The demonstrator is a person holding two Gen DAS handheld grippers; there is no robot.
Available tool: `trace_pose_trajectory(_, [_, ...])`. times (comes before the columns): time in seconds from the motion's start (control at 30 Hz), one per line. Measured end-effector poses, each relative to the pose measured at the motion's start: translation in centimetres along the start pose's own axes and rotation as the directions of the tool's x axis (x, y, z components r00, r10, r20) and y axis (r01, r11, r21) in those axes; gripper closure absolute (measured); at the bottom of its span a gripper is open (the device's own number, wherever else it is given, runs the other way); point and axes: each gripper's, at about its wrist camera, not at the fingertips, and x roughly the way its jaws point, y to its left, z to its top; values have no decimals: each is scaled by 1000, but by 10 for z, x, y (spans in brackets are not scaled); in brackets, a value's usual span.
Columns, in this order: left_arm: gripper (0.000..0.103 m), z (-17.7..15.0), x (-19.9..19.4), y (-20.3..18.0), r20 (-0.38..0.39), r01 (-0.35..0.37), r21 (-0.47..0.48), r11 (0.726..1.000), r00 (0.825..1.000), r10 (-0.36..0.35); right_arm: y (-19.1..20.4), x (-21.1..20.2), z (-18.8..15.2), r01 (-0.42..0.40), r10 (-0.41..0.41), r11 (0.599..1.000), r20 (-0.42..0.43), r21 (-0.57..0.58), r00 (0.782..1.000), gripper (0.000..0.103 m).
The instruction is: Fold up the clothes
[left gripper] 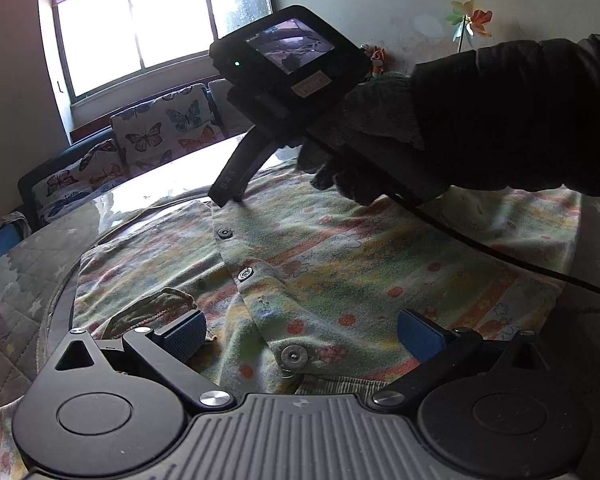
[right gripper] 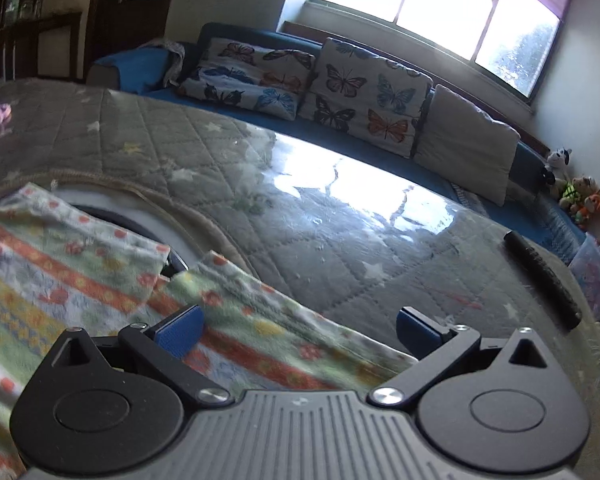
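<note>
A small pastel fleece garment (left gripper: 340, 264) with snap buttons (left gripper: 244, 274) lies spread on the table, front placket up, collar nearest me. My left gripper (left gripper: 300, 334) is open just above its collar end, holding nothing. The right gripper shows in the left wrist view, held by a gloved hand (left gripper: 364, 140), with its finger tips (left gripper: 226, 196) down at the garment's far edge. In the right wrist view the right gripper (right gripper: 300, 332) is open over the garment's hem (right gripper: 260, 320), where two flaps meet.
The table has a quilted grey cover (right gripper: 228, 152) under glossy plastic. A dark remote-like bar (right gripper: 540, 280) lies at its right. A sofa with butterfly cushions (right gripper: 364, 96) runs behind, under a window. A black cable (left gripper: 500, 256) trails across the garment.
</note>
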Motion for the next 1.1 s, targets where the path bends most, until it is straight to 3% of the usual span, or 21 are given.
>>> trace_pose_trajectory(0.2, [0,0,0,1,-2,6,-10,1000,1000,-7,8,-1,14,5,-4,999,20,-33,1000,0])
trace_pose_trajectory(0.37, [0,0,1,3,-6,15,-22,1000,1000,-15,35,-19,20,-174,179,980,46,-93,983,0])
trace_pose_trajectory(0.53, [0,0,2,4,-11,25,-35,999,1000,-25,77,-25,22,-368,374,908,-6,-200,927,0])
trace_pose_trajectory(0.6, [0,0,2,6,-14,32,-46,998,999,-32,93,-23,22,-384,389,886,-36,-258,921,0])
trace_pose_trajectory(0.7, [0,0,3,9,-22,46,-66,997,999,-47,100,-19,26,-375,379,895,-32,-241,925,0])
trace_pose_trajectory(0.93, [0,0,4,14,-35,69,-100,993,997,-73,83,-14,29,-232,233,952,-16,-202,972,0])
trace_pose_trajectory(1.1, [0,0,5,16,-40,77,-112,991,996,-82,68,-33,19,-284,285,941,-21,-183,958,0])
